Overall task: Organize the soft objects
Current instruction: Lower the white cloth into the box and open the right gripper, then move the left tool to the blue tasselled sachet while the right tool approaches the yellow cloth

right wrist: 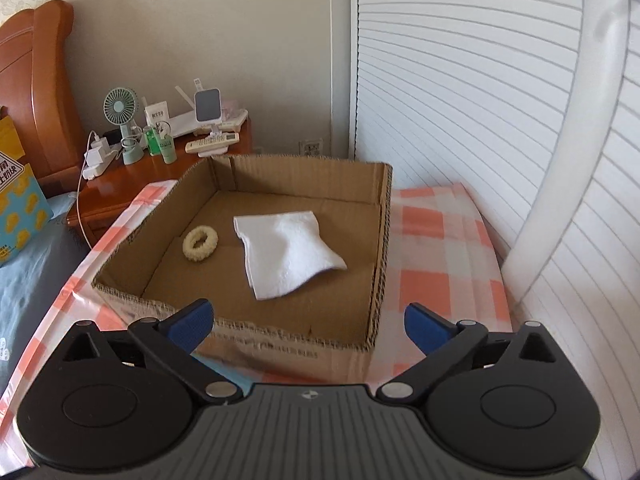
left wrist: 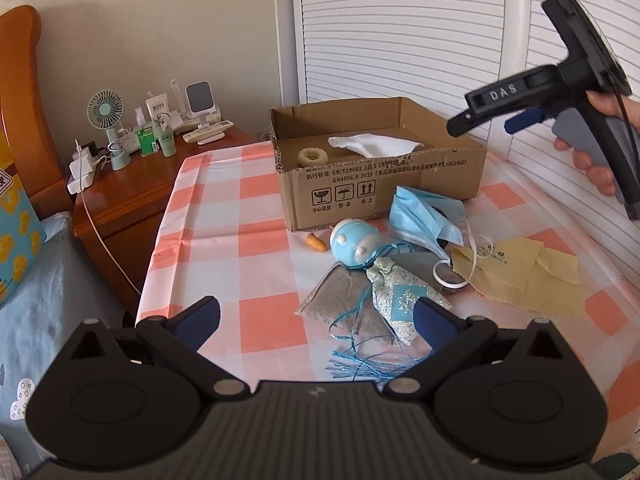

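On the left a wooden nightstand [left wrist: 132, 184] carries a small fan [left wrist: 106, 114] and bottles, beside the table [left wrist: 208, 208] with its pink-and-white checked cloth. The box [left wrist: 372, 196] stands at the table's far edge, open at the top.

Only the left wrist view shows what lies on the cloth in front of the box, from left to right: a small orange piece [left wrist: 315, 242], a blue-and-white round toy [left wrist: 354, 245], a grey cloth [left wrist: 340, 300] with a blue-and-white sachet [left wrist: 396, 296] on it, a blue face mask [left wrist: 426, 220] just beside the box's near right corner, and a yellow cloth [left wrist: 532, 272] toward the table's right edge. The sachet's long axis runs from the toy toward the camera, its blue tassel cords [left wrist: 360, 360] trailing to the near edge. This view also shows the right gripper [left wrist: 486, 118] from the side, held in a hand [left wrist: 592, 156] above the box's right end and pointing left and down.

Only the right wrist view looks down into the box: a cream ring [right wrist: 200, 243] lies left of centre on its floor, and a white towel [right wrist: 286, 254] lies in the middle, its long axis running from the far left toward the near right.

The left gripper [left wrist: 318, 318] is spread wide with nothing in its grasp, above the near edge with the sachet between its fingers in view. The right gripper [right wrist: 308, 326] is also spread fully wide and holds nothing, above the box's near wall.
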{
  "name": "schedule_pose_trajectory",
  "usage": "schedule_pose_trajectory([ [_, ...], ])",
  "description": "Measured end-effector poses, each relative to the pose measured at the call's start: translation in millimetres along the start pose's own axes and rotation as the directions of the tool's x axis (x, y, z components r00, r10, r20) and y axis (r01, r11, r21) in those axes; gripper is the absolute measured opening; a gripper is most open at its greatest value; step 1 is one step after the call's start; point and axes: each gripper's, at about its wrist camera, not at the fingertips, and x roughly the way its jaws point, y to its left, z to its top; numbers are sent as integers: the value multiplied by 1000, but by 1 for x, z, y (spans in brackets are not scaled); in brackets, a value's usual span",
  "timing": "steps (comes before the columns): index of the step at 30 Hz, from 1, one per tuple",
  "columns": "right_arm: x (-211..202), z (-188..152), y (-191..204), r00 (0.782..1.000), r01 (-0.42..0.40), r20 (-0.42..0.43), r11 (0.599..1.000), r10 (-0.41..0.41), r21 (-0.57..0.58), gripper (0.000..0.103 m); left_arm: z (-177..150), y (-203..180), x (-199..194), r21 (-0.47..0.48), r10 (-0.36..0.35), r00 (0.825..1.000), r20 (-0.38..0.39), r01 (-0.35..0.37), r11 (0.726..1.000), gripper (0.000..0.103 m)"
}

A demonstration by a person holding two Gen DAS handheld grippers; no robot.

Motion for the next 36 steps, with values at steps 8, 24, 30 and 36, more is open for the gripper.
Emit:
schedule_pose_trajectory([
  [8,-14,-78,-6,994,-5,-107,1000,7,16,103,-6,-5,1,9,-4,1000,-14,4,1000,102],
  [24,-7,-133,-2,983,-50,-175,998,57,43,103,-15,-16,1,23,-20,999,-27,20,1000,102],
  [30,-5,-141,27,982,-78,-176,997,71,-31,103,-21,-19,7,41,-63,997,-47,65,997,102],
  [36,-6,-151,41,989,-43,-145,992,25,-122,103,-19,-26,19,72,-97,994,-58,102,992,102],
])
